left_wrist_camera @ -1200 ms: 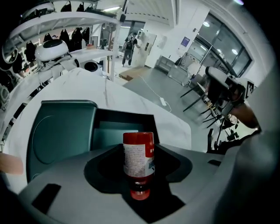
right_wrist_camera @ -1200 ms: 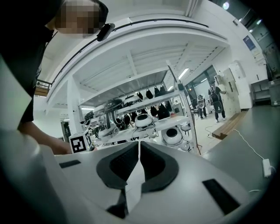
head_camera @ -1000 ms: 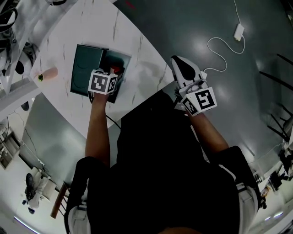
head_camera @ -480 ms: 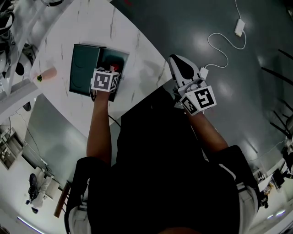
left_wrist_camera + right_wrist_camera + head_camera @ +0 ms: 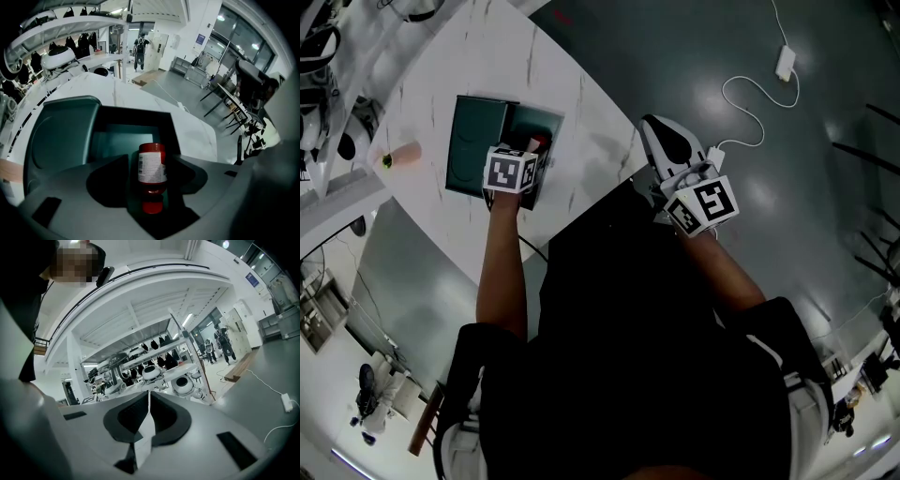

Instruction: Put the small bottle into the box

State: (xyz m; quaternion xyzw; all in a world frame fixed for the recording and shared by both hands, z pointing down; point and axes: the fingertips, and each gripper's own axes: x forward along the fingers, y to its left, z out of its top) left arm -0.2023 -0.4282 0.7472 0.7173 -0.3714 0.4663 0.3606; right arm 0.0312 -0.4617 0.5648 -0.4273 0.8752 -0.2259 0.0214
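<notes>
A small red bottle [image 5: 152,164] with a white label stands between the jaws of my left gripper [image 5: 153,161], its red cap nearest the camera. Dark gaps show on both sides of it: the jaws have just been opening and the pads do not press on it. Below lies the dark green box [image 5: 126,136], its lid [image 5: 61,136] folded open to the left. In the head view the left gripper [image 5: 532,152] points steeply down over the box [image 5: 476,141], with the bottle [image 5: 543,142] just showing. My right gripper [image 5: 661,127] is shut and empty, held off the table's edge.
The box sits on a white marble table [image 5: 572,84]. A peach-coloured cylinder with a green end [image 5: 401,155] lies left of the box. On the dark floor to the right are a white charger and cable [image 5: 786,64]. Shelving edges the table's far left.
Both hands stay about where they were. The red bottle remains under the left gripper at the box.
</notes>
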